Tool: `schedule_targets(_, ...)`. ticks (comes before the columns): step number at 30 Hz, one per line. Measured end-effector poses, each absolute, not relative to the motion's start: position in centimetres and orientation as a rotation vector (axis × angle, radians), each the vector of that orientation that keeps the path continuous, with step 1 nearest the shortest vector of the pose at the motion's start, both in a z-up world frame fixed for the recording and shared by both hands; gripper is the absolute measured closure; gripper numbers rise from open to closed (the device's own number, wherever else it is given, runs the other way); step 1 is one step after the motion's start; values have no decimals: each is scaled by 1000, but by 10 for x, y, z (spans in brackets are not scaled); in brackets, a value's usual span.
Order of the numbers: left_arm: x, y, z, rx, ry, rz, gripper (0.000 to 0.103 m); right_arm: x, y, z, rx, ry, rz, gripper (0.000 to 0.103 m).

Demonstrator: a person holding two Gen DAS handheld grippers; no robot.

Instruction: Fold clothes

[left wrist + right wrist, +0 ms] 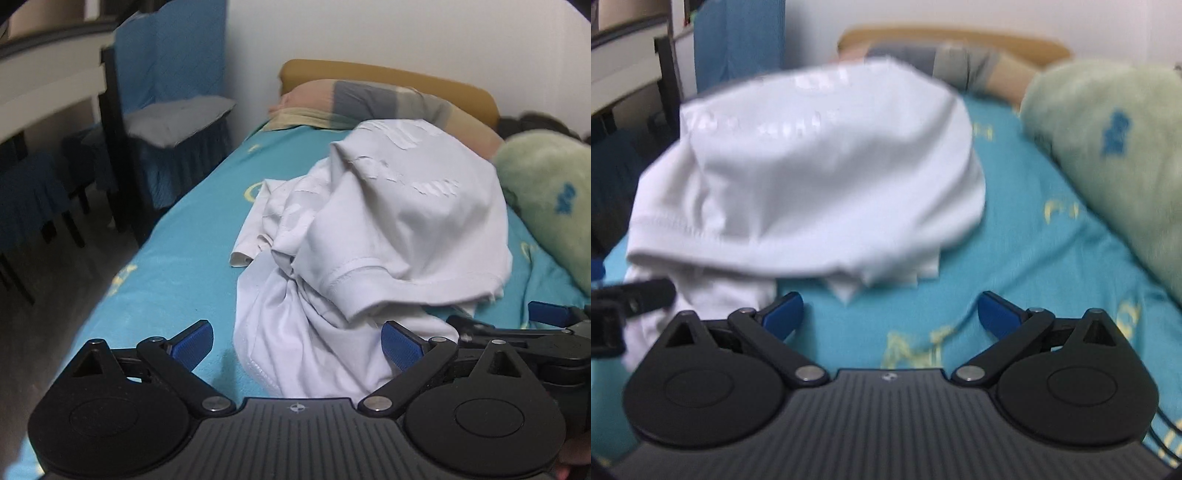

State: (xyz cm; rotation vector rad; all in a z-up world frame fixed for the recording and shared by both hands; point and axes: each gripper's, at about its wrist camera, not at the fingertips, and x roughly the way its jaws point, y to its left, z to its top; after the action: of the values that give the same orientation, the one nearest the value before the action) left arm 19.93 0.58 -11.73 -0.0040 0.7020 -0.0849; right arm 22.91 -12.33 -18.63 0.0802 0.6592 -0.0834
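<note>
Your white shirt (369, 236) lies bunched and partly doubled over on the bed (177, 258), its hemmed edge toward you. Your left gripper (297, 341) gapes wide with shirt cloth between its fingers, unpinched. Your right gripper (890, 314) is spread wide, holding nothing, over bare sheet beside the shirt. The left view alone shows a chair (166, 122) beside the bed.

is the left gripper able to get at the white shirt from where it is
Probably yes: the left gripper is open, the white shirt lies bunched on the bed with its near edge between the fingers, and nothing blocks it.
</note>
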Motion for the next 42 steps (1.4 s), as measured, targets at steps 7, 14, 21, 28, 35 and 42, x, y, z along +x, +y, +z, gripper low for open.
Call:
schedule_targets(7, 202, 9, -116, -28, 602, -83, 2, 226, -144, -174, 167, 561, -197, 0)
schedule_targets(14, 194, 20, -104, -35, 569, 11, 2, 219, -169, -164, 236, 508, -307, 0)
schedule_targets(21, 167, 18, -76, -8, 418, 84, 0, 177, -147, -91, 101, 184, -315, 0)
schedule_targets(28, 153, 13, -67, -99, 404, -29, 0, 142, -132, -24, 57, -37, -190, 0)
schedule_targets(35, 147, -16, -83, -68, 452, -201, 0, 122, -129, -13, 8, -84, -189, 0)
schedule_targets(42, 164, 13, -100, -221, 555, -2, 0, 118, -141, -8, 50, -99, -210, 0)
